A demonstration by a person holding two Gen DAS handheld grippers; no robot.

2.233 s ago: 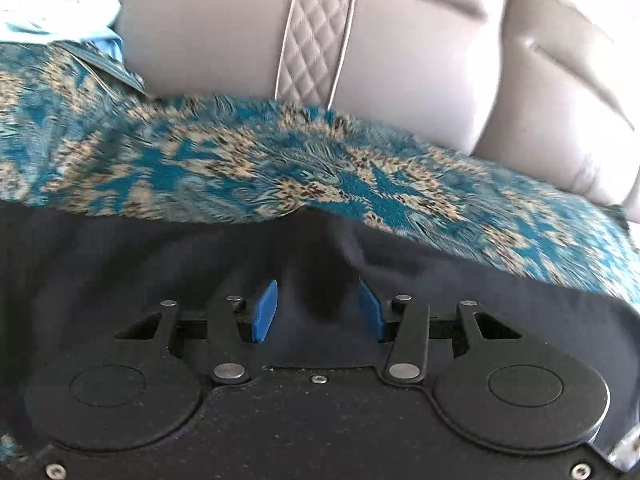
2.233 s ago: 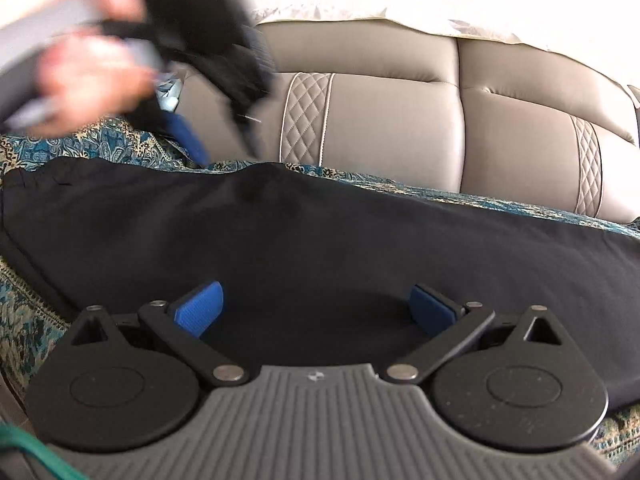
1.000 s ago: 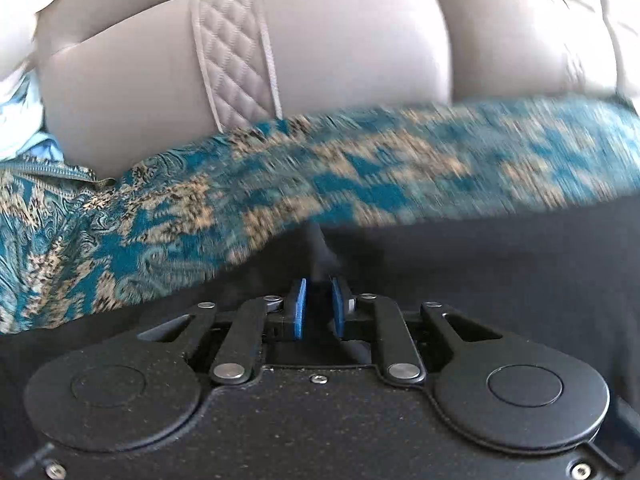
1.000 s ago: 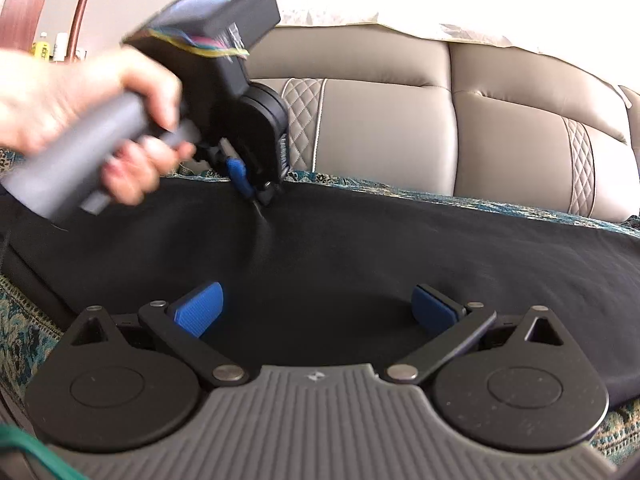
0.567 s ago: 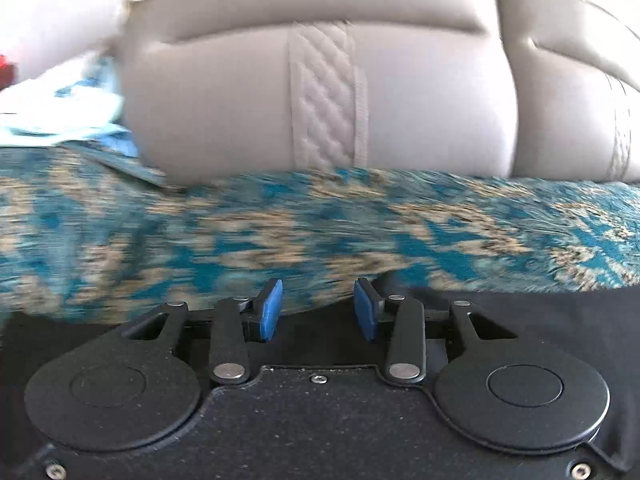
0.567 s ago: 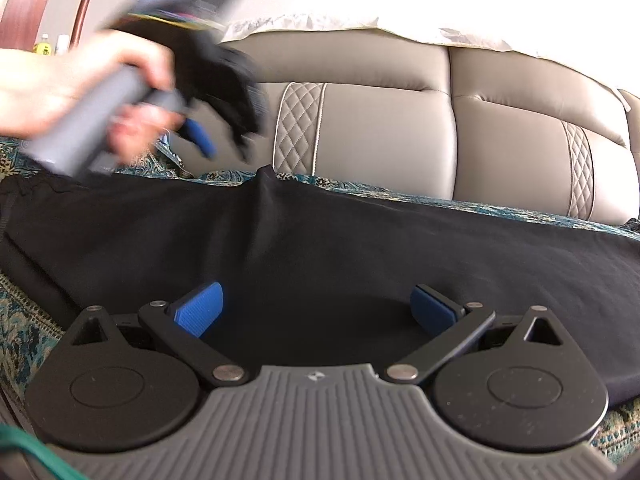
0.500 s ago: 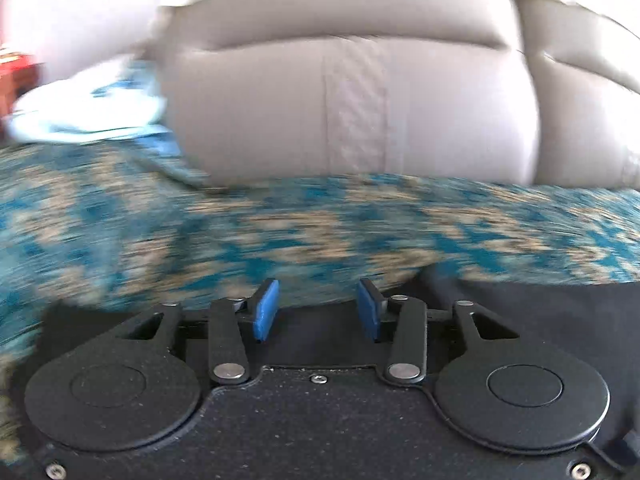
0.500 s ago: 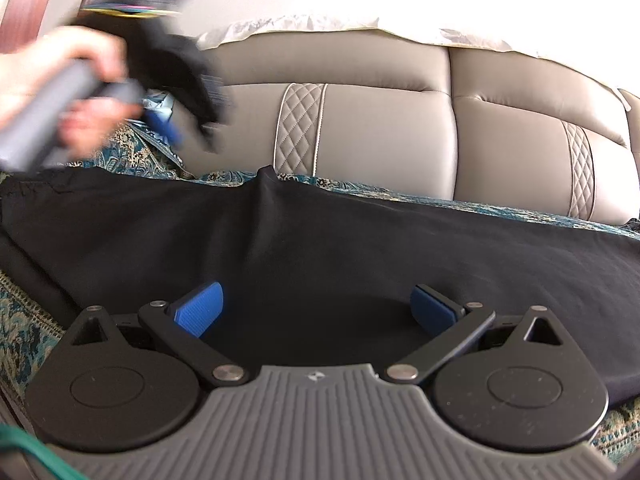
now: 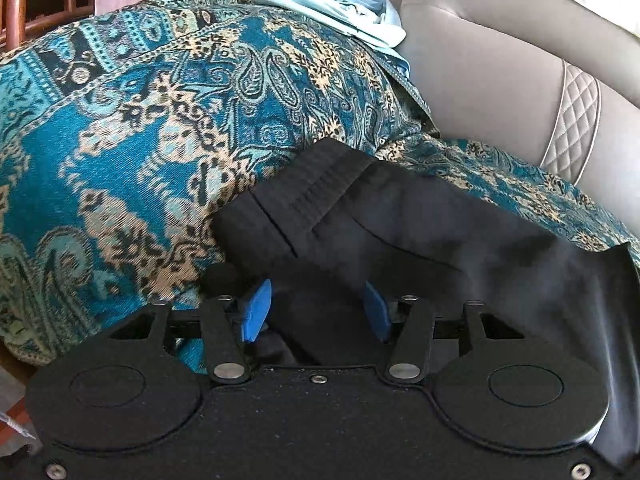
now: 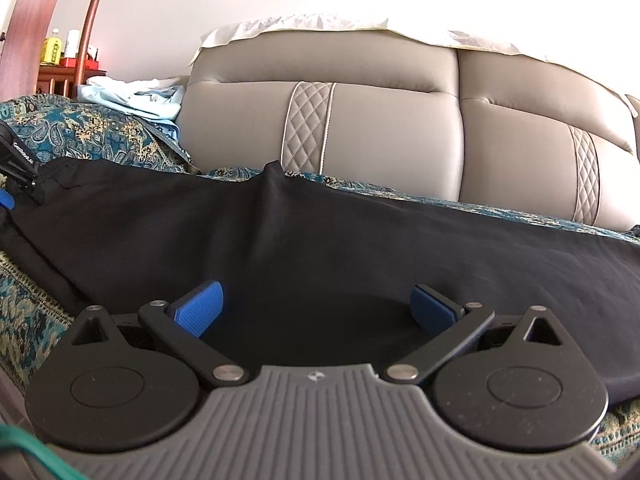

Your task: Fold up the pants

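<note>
We're at the setup step: pants lie flat along the sofa seat on the throw, not yet folded. Left gripper is at the waistband w/ jaws released, fabric between them; right gripper hovers mid-leg, jaws wide apart, nothing held. Next, we think: clench left on the waistband, get right on cloth, then fold over.

Left gripper parted (moderately), right gripper spread wide.

The pants lie across the throw (sofa backrest behind them).
</note>
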